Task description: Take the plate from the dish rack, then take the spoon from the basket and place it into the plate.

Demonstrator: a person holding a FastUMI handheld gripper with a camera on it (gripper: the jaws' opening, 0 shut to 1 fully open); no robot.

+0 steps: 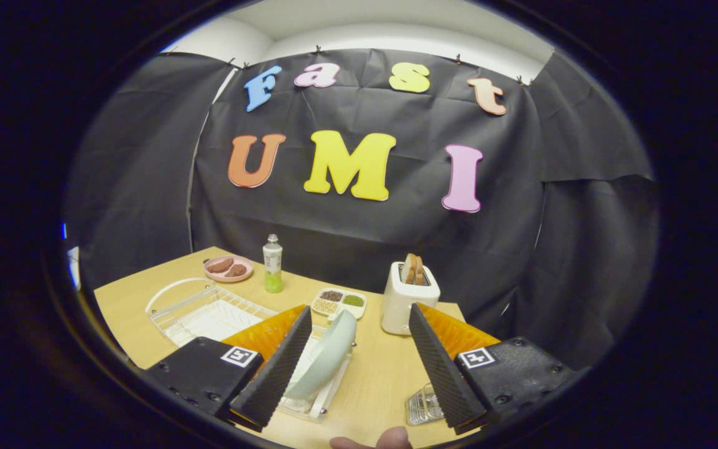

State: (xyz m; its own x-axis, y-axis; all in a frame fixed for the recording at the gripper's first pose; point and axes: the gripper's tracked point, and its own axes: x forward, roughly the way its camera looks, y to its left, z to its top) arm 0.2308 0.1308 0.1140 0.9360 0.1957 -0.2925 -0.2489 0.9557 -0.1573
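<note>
The tool [359, 368] is spread wide, its fingers gripping nothing. At six o'clock, nearest of all, a fingertip [371, 440] shows. The pale green plate [325, 358] stands tilted in the dish rack [209, 315], just inside the left finger [275, 371]. The wire basket [422, 406] sits by the right finger at five o'clock; I cannot make out the spoon. Farther along the bench [378, 374], a white toaster [406, 299] stands at one o'clock, a divided dish [338, 302] at twelve, a bottle [272, 265] and a pink plate [228, 268] at eleven.
</note>
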